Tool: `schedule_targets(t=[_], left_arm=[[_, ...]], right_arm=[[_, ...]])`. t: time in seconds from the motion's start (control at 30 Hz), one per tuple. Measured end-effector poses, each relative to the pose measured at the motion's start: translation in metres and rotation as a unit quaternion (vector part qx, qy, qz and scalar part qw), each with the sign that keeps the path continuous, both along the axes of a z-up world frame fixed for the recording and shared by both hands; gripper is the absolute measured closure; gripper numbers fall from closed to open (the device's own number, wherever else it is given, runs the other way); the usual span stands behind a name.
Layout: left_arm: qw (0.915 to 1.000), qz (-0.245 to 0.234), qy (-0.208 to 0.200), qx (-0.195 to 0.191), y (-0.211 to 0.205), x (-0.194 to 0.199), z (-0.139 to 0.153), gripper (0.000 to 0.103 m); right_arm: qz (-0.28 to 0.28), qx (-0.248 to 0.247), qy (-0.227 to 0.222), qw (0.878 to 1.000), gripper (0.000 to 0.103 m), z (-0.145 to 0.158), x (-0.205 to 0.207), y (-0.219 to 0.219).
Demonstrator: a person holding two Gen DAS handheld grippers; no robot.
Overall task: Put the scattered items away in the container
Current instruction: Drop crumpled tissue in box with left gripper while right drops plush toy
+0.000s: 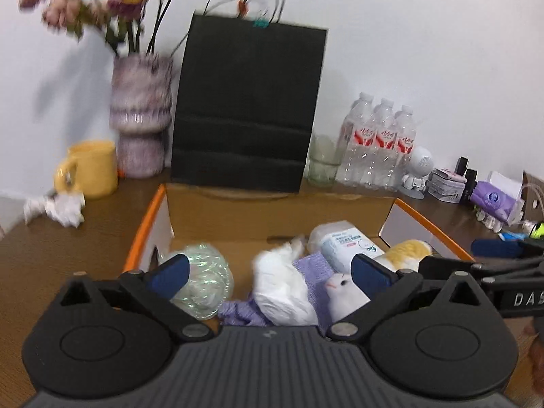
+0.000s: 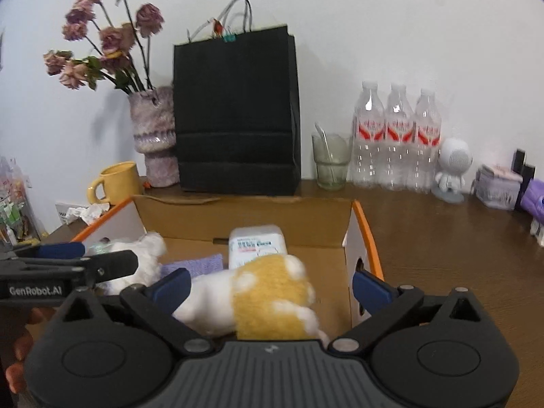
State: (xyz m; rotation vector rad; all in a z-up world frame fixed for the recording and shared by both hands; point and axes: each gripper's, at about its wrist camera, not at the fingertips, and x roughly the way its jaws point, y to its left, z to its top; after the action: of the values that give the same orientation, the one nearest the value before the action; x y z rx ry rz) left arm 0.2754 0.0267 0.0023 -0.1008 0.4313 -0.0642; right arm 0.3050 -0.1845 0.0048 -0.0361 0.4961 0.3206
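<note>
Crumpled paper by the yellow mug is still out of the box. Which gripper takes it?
Left, probably. The crumpled paper lies beside the yellow mug, outside the cardboard box, on its left. The left gripper is open and holds nothing. The right gripper hovers over the box's right half, farther away.

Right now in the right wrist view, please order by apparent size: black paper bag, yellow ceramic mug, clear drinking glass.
1. Black paper bag, clearly the largest.
2. Yellow ceramic mug and clear drinking glass look alike, so no ranking between them.
</note>
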Motion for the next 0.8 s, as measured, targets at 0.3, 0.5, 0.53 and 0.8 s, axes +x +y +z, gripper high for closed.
schedule_targets(t=[0.3,0.5,0.53,0.8], left_arm=[[0.9999,0.000,-0.003,0.014,-0.006,-0.004,0.000,0.000],[0.9999,0.001,-0.008,0.012,-0.005,-0.006,0.001,0.000],[0.9999,0.001,-0.008,0.012,-0.005,-0.006,0.001,0.000],[0.9999,0.004,-0.011,-0.003,-0.002,-0.013,0.013,0.000]], right_arm=[[-0.007,-0.008,0.011,1.000,0.000,-0.001,0.002,0.001],[-0.006,-0.008,0.012,1.000,0.000,-0.001,0.001,0.001],[-0.005,-0.009,0.012,1.000,0.000,-0.001,0.001,0.001],[-0.006,0.000,-0.006,1.000,0.000,0.016,-0.013,-0.005]])
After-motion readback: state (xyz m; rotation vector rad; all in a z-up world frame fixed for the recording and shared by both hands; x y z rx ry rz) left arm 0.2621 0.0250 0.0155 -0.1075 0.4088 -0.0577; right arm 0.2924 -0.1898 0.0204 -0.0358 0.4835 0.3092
